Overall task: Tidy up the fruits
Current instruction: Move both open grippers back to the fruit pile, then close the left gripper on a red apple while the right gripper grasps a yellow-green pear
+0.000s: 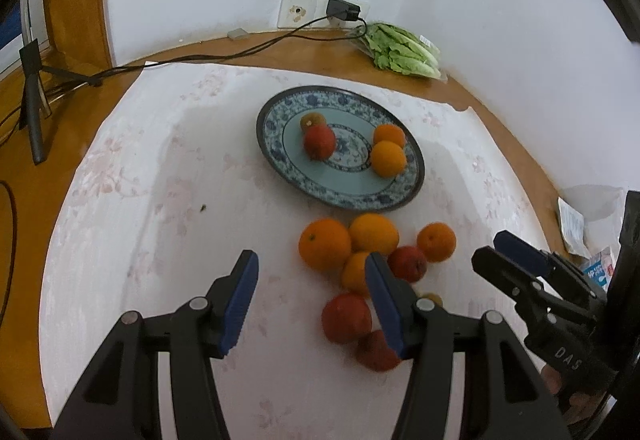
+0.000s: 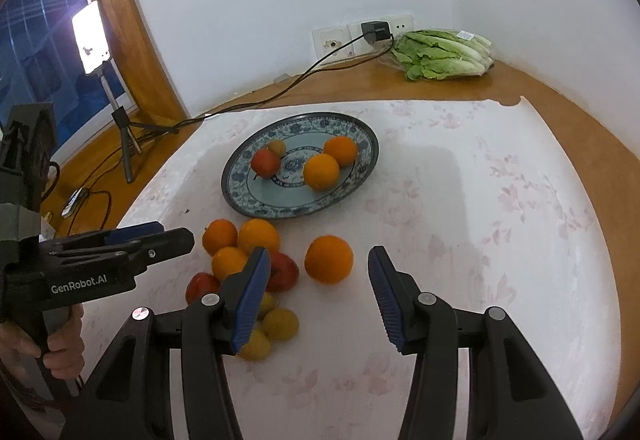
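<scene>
- The left tongs point(image 1: 312, 280) are held partly open above the white cloth point(image 1: 160, 200); nothing is gripped between the blue pads, and the loose fruits are seen just beside and behind the right pad.
- The loose fruits point(image 2: 256, 264) lie in a heap on the cloth, just in front of the plate point(image 2: 240, 196); oranges, red fruits and small yellow ones are mixed together, probably waiting to be sorted.
- Two oranges point(image 2: 330, 162) are grouped on one side of the plate, and a red fruit point(image 2: 265, 162) with a small one on the other; a sorting by kind is judged to be started.
- The right tongs point(image 2: 318, 272) are held partly open and empty; one lone orange point(image 2: 329, 259) lies between the fingers, a little ahead.
- The worktop point(image 2: 520, 80) is wooden and round-edged; a white wall, a socket with a charger point(image 2: 375, 30) and a bagged lettuce point(image 2: 444, 54) are seen behind.
</scene>
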The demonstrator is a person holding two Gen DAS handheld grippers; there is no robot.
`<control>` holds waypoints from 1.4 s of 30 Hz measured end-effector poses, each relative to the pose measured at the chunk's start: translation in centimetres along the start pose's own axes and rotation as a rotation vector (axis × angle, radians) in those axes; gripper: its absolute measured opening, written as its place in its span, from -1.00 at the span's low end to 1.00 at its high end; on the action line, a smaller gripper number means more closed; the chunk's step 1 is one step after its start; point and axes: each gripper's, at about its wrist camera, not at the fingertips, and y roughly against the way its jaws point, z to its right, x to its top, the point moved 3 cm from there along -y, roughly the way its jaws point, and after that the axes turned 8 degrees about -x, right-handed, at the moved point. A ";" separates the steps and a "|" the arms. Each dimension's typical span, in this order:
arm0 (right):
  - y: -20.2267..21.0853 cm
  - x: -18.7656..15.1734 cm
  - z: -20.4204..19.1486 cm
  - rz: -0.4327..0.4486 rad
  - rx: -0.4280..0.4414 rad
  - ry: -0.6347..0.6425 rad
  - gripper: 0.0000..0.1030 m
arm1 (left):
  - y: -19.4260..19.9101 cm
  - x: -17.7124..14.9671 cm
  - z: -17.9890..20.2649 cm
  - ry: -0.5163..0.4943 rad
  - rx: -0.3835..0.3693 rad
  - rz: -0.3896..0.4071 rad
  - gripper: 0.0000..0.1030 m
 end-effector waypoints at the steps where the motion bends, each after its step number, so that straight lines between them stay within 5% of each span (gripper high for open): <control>1: 0.1 -0.2 0.0 -0.002 0.002 -0.002 0.01 | 0.0 -0.3 0.0 0.000 0.000 -0.003 0.13; 20: 0.8 -2.9 0.4 -0.025 0.021 -0.019 0.01 | -1.9 -3.0 -0.2 0.075 -0.043 -0.071 0.14; 30: 0.3 -3.3 0.8 -0.041 0.027 -0.035 0.01 | -2.4 -2.7 0.8 0.063 -0.063 -0.076 -0.35; 42: 0.2 -3.8 -0.3 -0.055 0.058 -0.020 0.01 | -1.1 -2.6 0.2 0.059 -0.033 -0.031 -0.36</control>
